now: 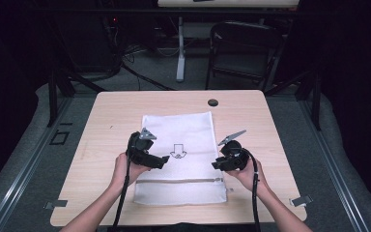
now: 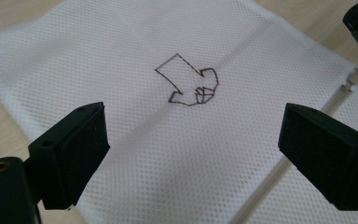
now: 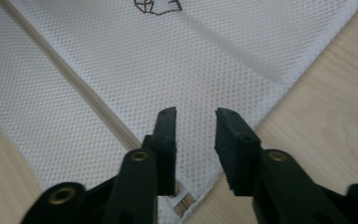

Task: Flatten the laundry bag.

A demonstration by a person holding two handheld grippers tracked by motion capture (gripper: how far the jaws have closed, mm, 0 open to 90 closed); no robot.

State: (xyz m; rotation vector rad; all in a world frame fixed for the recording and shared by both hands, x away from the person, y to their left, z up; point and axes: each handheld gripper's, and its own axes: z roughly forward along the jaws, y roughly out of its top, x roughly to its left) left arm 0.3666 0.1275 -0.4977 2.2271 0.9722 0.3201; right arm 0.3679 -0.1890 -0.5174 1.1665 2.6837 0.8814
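Clearly, with the white mesh laundry bag (image 1: 178,157) lying flat on the bench (image 1: 101,125), the narrowed but empty right claw (image 3: 195,140) could miss the zipper pull (image 3: 182,199) and pinch mesh, while the left claw (image 2: 191,154) gapes wide.

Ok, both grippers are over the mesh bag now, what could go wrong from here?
1. The right gripper has its jaws narrowed right above the zipper pull without gripping it; the pull is small and flat, so they may close on mesh instead.
2. The left gripper hangs open over the mesh bag, so nothing pins it; tugging the zipper could drag or bunch the bag across the table.
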